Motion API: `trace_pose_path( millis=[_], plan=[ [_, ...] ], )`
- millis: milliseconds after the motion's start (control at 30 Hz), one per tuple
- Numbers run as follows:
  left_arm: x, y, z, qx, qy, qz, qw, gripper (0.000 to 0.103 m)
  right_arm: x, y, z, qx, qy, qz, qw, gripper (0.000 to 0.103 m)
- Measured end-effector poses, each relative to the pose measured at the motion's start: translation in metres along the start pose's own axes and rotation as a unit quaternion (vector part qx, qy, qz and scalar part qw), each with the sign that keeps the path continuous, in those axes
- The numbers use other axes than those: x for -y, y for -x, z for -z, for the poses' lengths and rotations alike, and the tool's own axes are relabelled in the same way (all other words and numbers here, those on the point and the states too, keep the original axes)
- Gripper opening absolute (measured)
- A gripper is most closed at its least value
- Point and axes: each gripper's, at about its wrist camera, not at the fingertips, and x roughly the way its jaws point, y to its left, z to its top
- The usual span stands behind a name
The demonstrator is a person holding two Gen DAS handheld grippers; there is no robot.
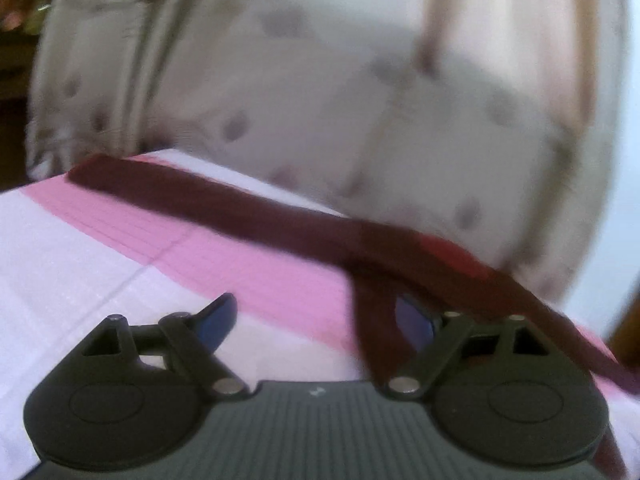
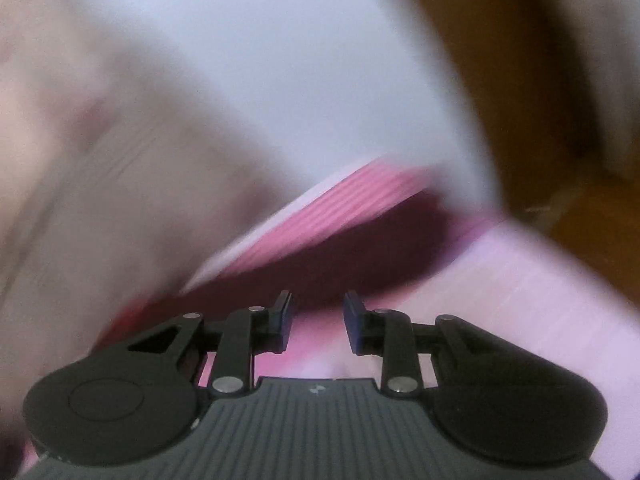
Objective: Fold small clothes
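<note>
Garment (image 1: 248,264), pink-and-white stripes with a dark maroon band (image 1: 224,204), lies flat just ahead of both jaws; the band's long axis crosses the left view. Left gripper (image 1: 316,320) released wide, maroon strap draped over one finger. Right gripper (image 2: 319,316) part-open, empty, nearer the folded edge.

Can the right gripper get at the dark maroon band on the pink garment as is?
Probably yes. The right gripper has its jaws apart with nothing between them, and the maroon band lies just ahead, unobstructed. Heavy motion blur, so contact can't be judged.
</note>
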Motion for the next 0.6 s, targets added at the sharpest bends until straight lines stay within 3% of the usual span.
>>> trace_pose_path(
  millis=[100,233,467,533,567,600],
  plan=[
    [0.003,0.035,0.016,-0.015,-0.023,0.031,0.9991,0.087,-0.077,0.015,0.06,-0.085,0.098,-0.09,0.987,0.042],
    [0.002,0.072,0.049,-0.035,-0.082,0.063,0.9941,0.087,-0.151,0.004,0.129,-0.14,0.211,-0.094,0.963,0.043],
    [0.016,0.092,0.094,-0.02,-0.144,0.058,0.9878,0.087,-0.199,-0.016,0.153,-0.089,0.222,-0.068,0.968,0.044],
    [0.024,0.091,0.103,-0.014,-0.156,0.058,0.986,0.087,-0.201,-0.027,0.163,-0.065,0.223,-0.039,0.972,0.033],
    [0.026,0.09,0.105,-0.014,-0.154,0.061,0.9861,0.087,-0.203,-0.029,0.163,-0.059,0.207,-0.035,0.976,0.021],
    [0.029,0.087,0.107,-0.017,-0.153,0.066,0.9859,0.087,-0.199,-0.032,0.159,-0.057,0.185,-0.038,0.98,0.019]
  ],
)
